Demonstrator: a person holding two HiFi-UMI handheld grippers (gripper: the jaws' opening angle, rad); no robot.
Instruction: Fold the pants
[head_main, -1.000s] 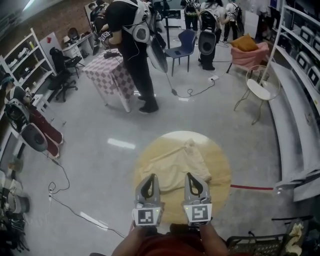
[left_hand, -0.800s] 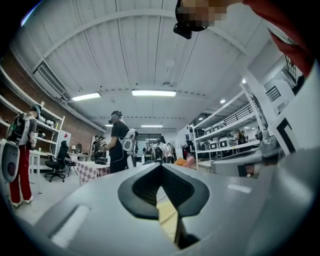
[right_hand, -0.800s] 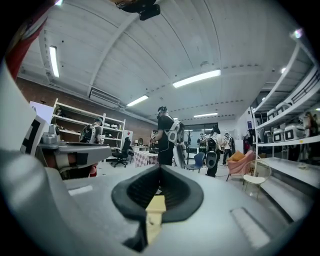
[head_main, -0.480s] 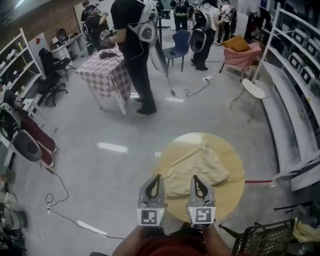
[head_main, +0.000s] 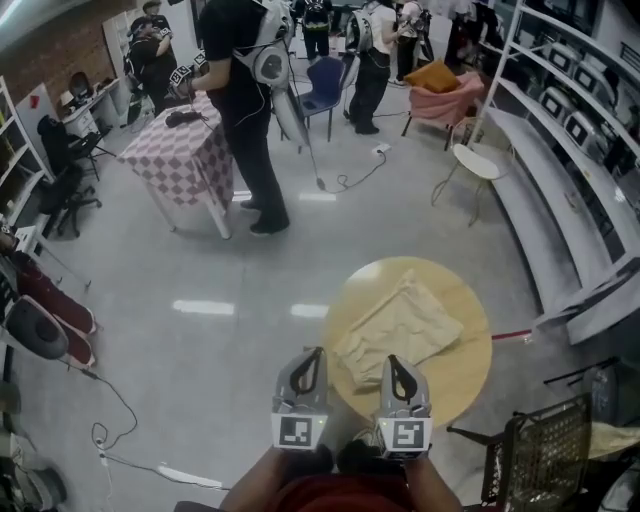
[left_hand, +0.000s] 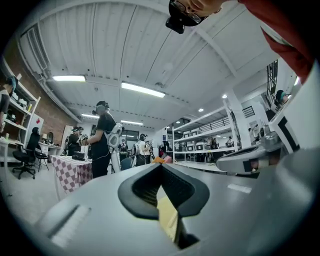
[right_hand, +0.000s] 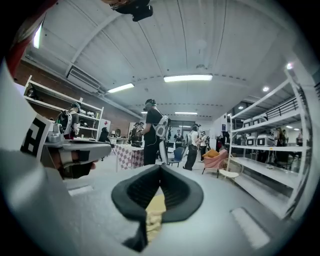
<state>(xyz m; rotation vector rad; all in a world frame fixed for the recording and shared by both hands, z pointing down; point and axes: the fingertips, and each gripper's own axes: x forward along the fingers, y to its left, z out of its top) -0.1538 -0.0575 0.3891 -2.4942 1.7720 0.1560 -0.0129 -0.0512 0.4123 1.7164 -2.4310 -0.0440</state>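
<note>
Item: one pair of pants (head_main: 395, 325), pale cream-yellow cloth. You have them lying on the round table (head_main: 462, 378) as a low, creased bundle with a roughly four-cornered outline, set askew to you. They cover the table's middle and its far-left part. One corner peaks toward the far rim, and the left edge runs close to the left rim. Legs and waistband cannot be told apart.

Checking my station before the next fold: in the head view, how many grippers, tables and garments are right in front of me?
Grippers: 2, the left gripper and the right gripper
Tables: 1, the round table
Garments: 1, the pants
Total: 4
</note>
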